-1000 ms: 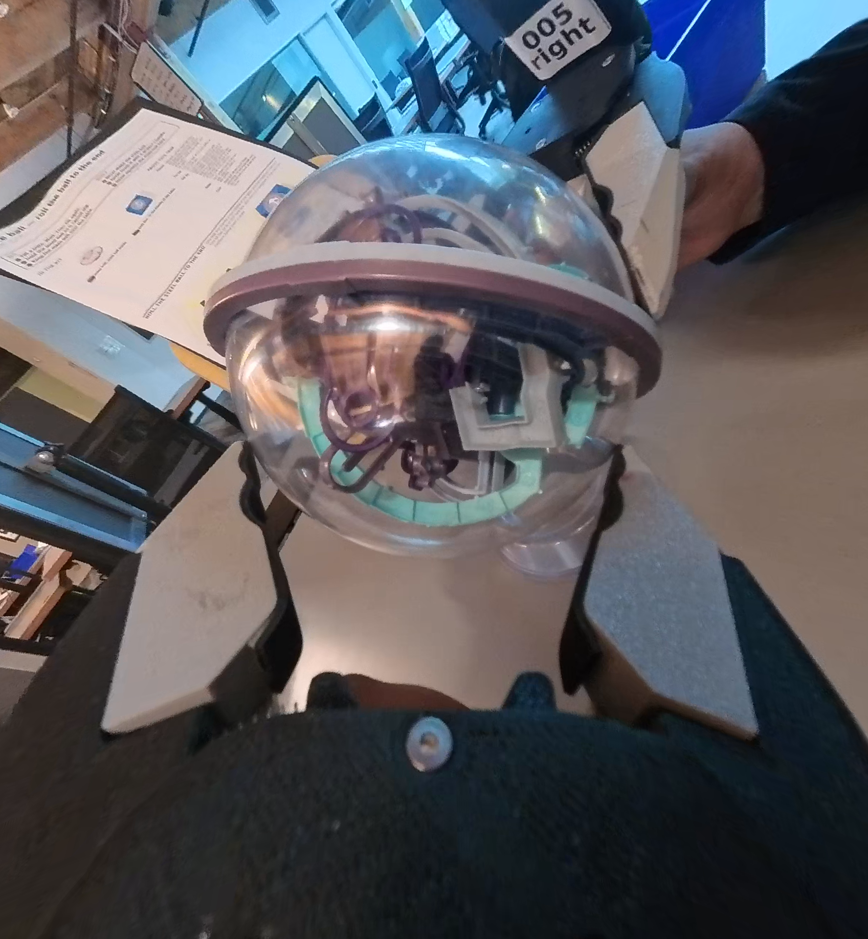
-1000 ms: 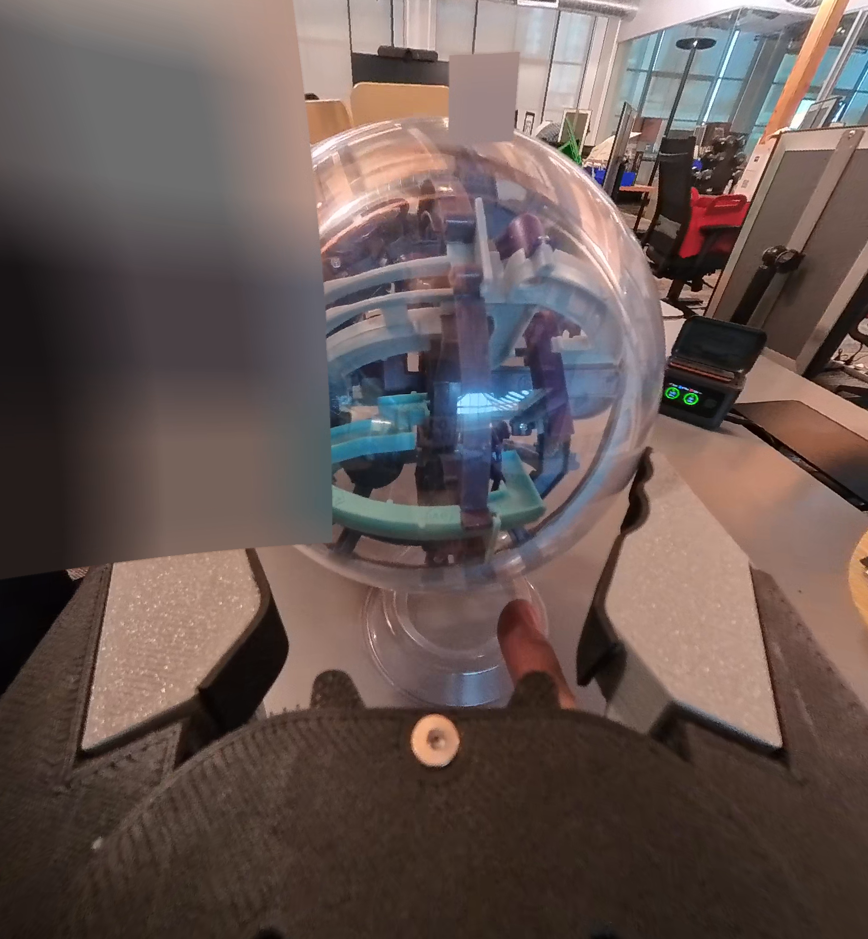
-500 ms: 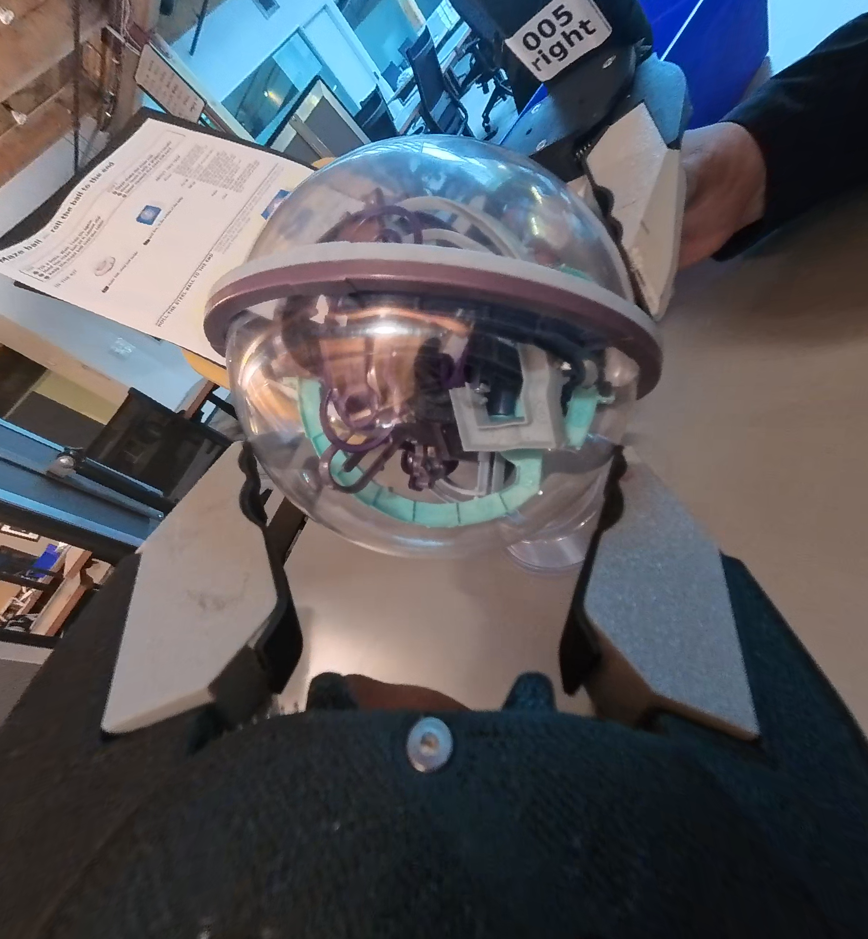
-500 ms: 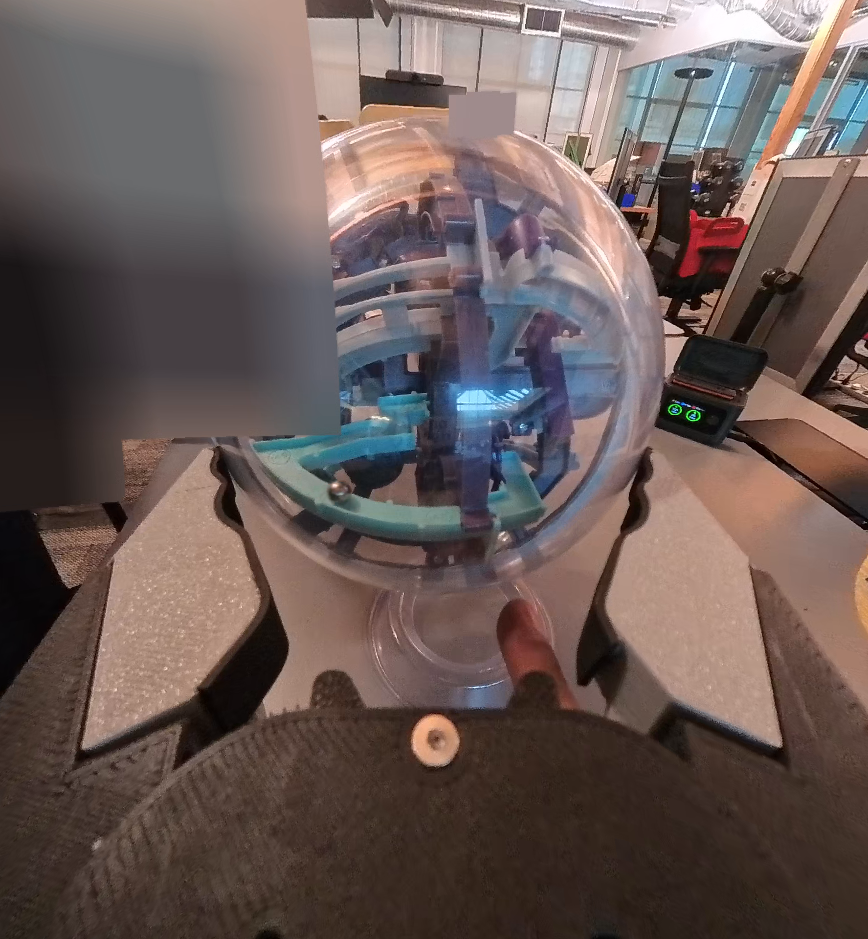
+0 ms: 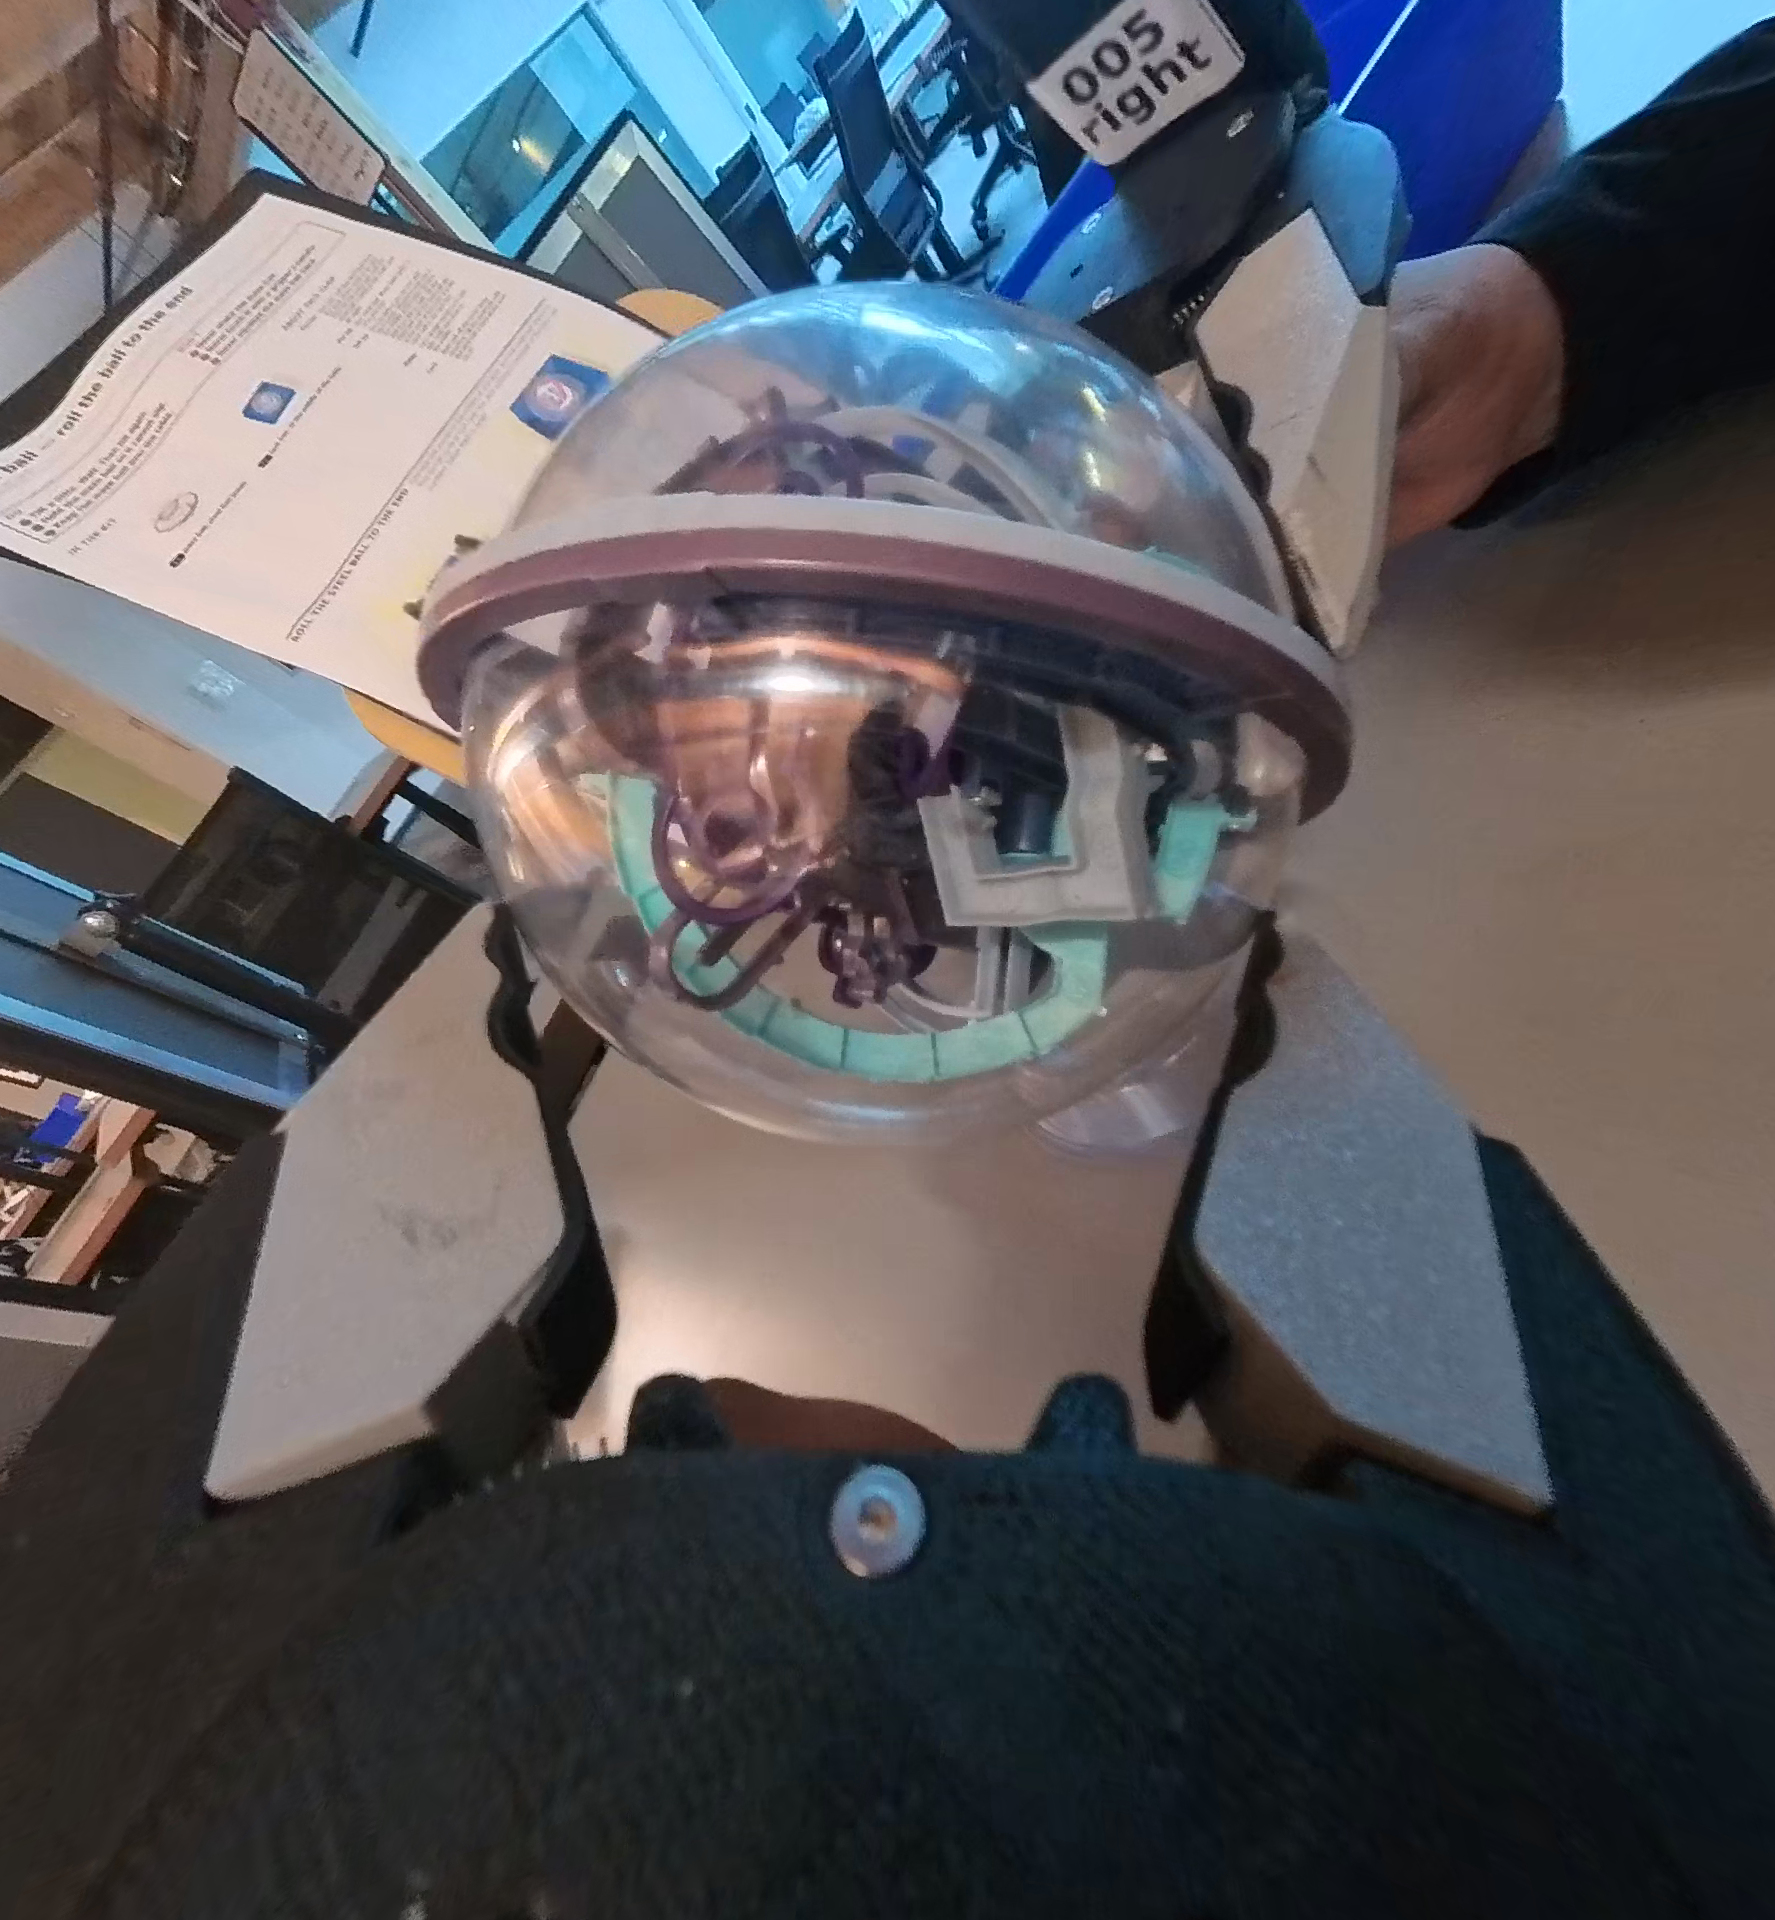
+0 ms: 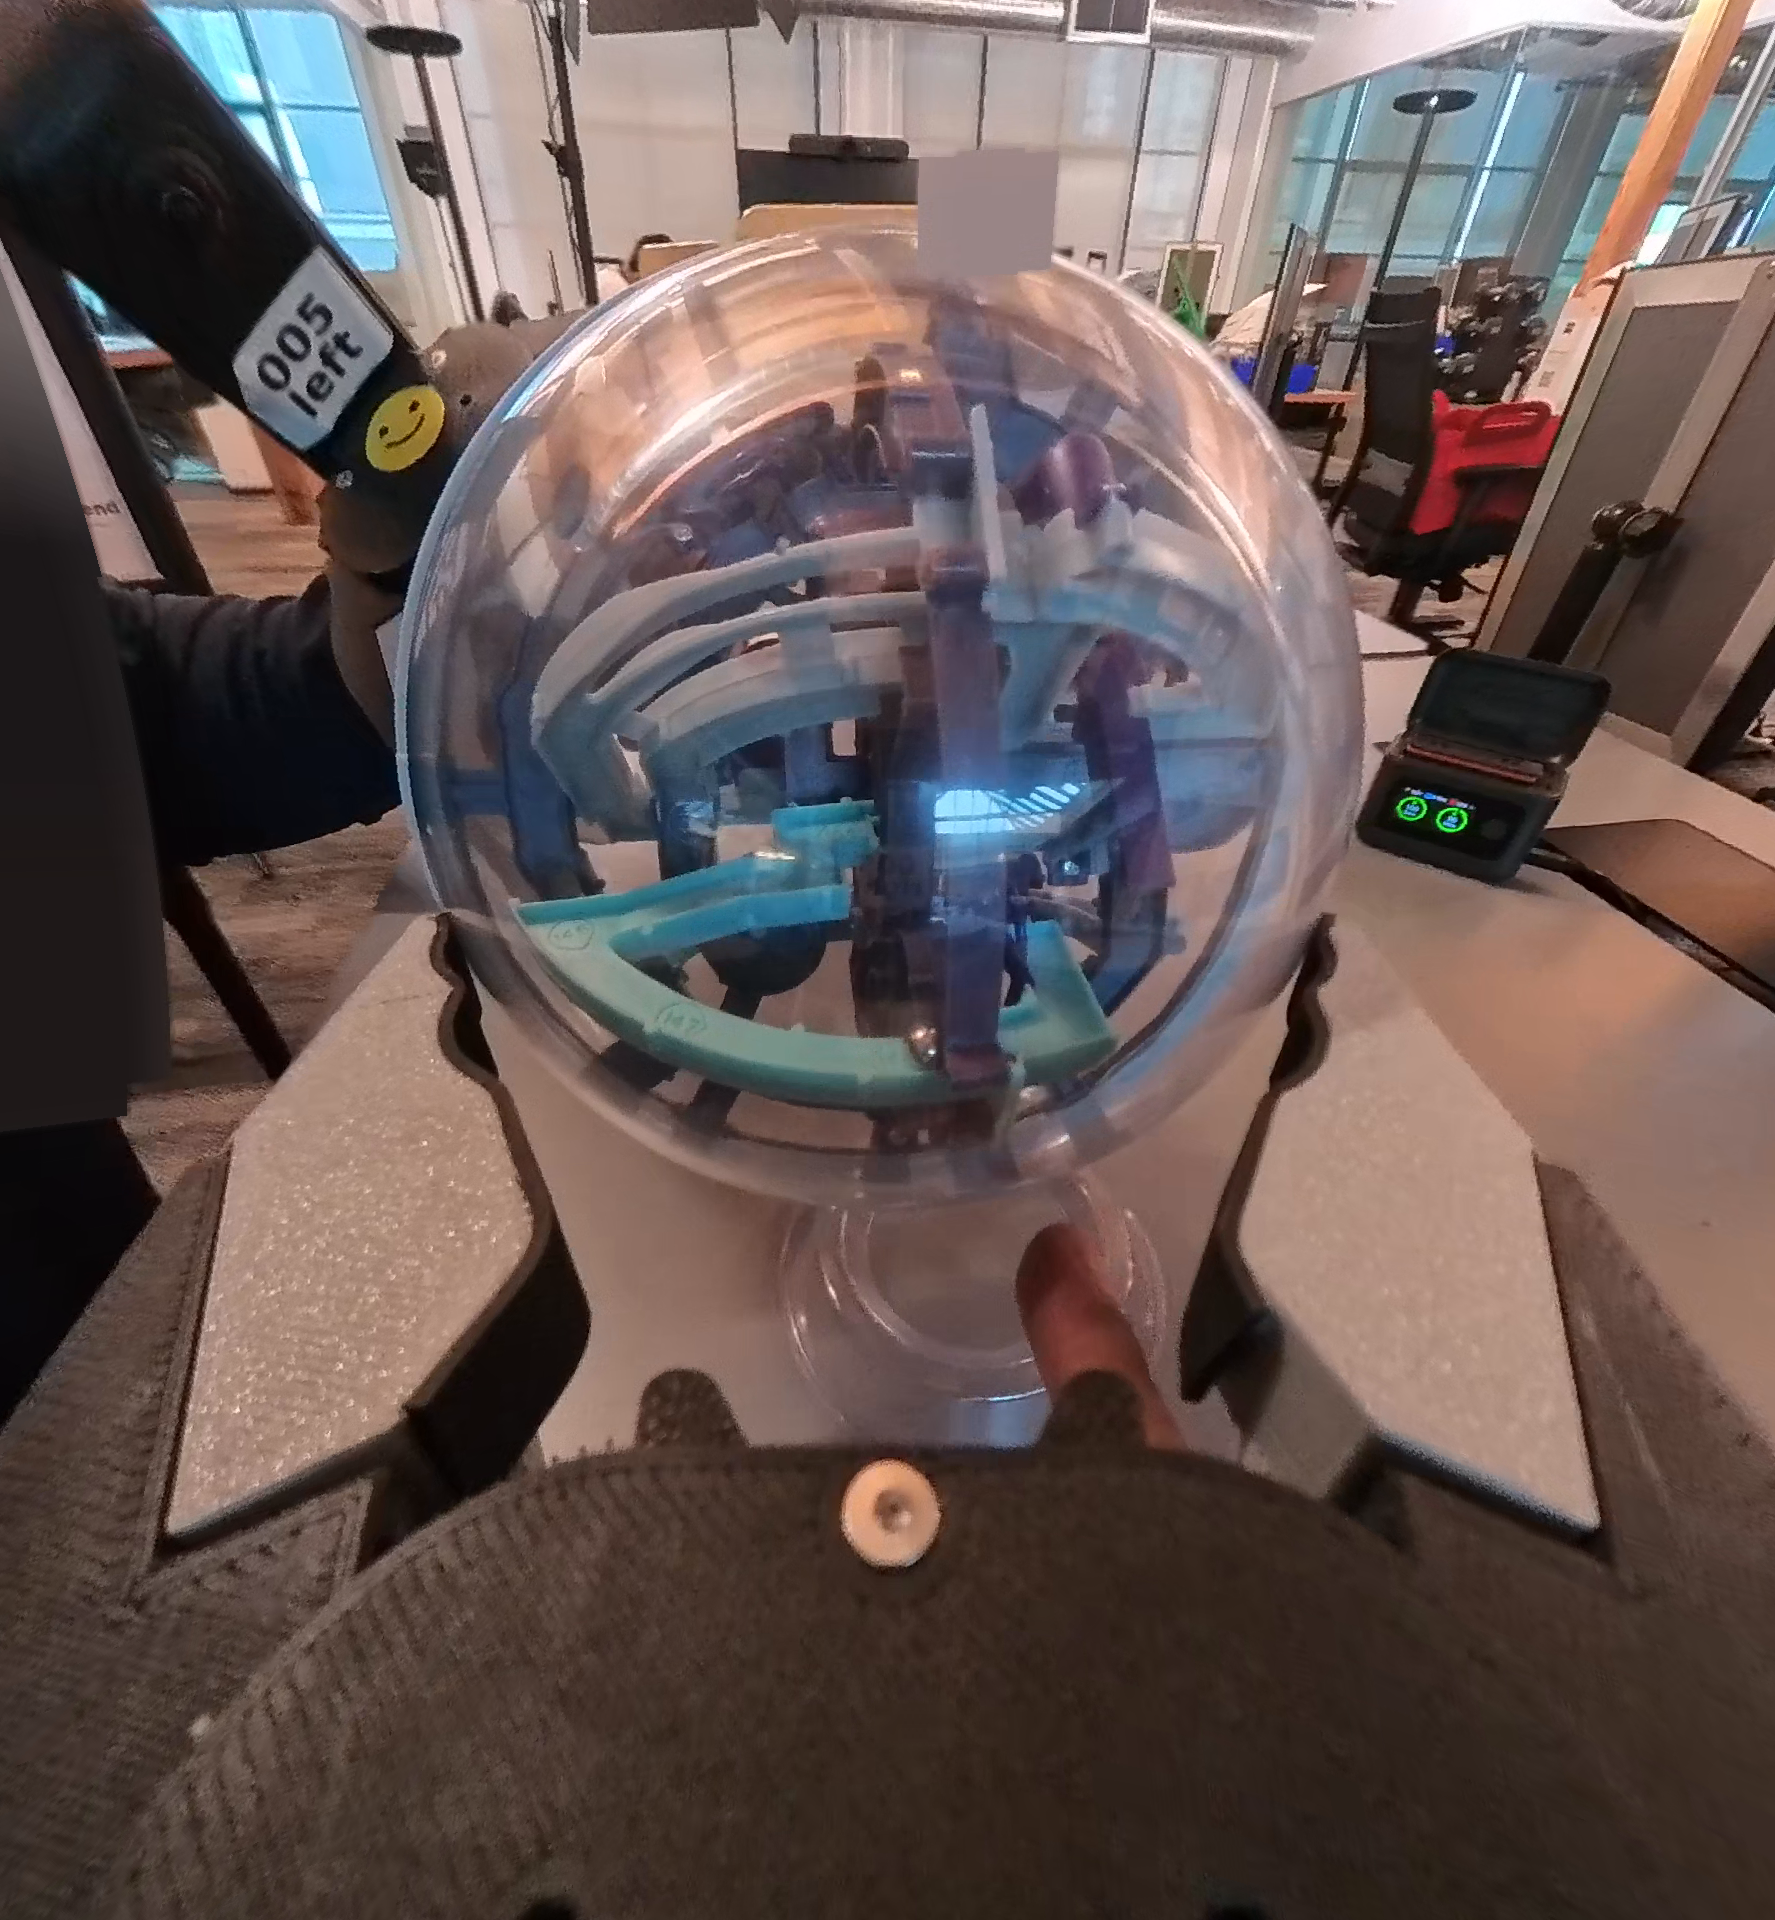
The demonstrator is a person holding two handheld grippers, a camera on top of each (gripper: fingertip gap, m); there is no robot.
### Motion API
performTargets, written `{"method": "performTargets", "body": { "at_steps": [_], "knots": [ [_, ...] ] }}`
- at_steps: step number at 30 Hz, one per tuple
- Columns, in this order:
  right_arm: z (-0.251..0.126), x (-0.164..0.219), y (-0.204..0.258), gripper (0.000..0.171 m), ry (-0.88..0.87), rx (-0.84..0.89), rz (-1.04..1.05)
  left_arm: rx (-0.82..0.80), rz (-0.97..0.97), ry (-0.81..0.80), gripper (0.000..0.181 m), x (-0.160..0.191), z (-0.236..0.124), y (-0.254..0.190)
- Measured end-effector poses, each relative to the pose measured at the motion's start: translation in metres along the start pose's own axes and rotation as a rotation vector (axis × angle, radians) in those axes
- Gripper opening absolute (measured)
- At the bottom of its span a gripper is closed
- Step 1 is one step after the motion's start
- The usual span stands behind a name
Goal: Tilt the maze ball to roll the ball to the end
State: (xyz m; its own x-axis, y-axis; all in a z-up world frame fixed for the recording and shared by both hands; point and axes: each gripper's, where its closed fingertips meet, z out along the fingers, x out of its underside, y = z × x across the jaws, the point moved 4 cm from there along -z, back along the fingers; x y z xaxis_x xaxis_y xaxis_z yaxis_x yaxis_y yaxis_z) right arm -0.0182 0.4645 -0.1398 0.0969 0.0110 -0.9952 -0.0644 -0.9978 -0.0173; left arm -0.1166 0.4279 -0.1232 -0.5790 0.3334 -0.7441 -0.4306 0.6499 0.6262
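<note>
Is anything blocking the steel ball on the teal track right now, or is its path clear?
The steel ball sits on the teal track, right against a dark purple upright piece that crosses it. Whether the track passes under that piece cannot be told. Both grippers clamp the maze ball directly, with nothing between.

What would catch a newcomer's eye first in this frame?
The clear maze ball fills the centre of both views, held between both grippers above its clear stand. Inside, a small steel ball sits on the teal track near the bottom. A black device with green lights sits on the table to the right.
</note>
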Motion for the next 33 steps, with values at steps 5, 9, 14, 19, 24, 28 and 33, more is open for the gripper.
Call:
{"method": "performTargets", "body": {
  "at_steps": [5, 9, 14, 19, 24, 28, 33],
  "knots": [
    [0.003, 0.006, 0.001, 0.148, 0.013, -0.023, 0.084, 0.039, -0.048, 0.029, 0.133, 0.002, -0.001, -0.001],
    [0.003, 0.016, 0.005, 0.148, 0.050, -0.043, 0.146, 0.074, -0.072, 0.042, 0.134, 0.004, -0.001, -0.006],
    [0.006, 0.028, 0.005, 0.148, 0.117, -0.046, 0.190, 0.107, -0.082, 0.069, 0.135, 0.013, 0.002, -0.011],
    [0.008, 0.036, 0.007, 0.148, 0.154, -0.062, 0.244, 0.142, -0.102, 0.068, 0.137, 0.016, 0.004, -0.013],
    [0.012, 0.047, 0.011, 0.149, 0.207, -0.079, 0.284, 0.187, -0.081, 0.074, 0.141, 0.014, 0.007, -0.014],
    [0.012, 0.050, 0.011, 0.149, 0.220, -0.080, 0.306, 0.212, -0.085, 0.060, 0.143, 0.012, 0.012, -0.013],
    [0.010, 0.052, 0.010, 0.149, 0.221, -0.075, 0.321, 0.233, -0.080, 0.055, 0.144, 0.011, 0.016, -0.012]
  ]
}}
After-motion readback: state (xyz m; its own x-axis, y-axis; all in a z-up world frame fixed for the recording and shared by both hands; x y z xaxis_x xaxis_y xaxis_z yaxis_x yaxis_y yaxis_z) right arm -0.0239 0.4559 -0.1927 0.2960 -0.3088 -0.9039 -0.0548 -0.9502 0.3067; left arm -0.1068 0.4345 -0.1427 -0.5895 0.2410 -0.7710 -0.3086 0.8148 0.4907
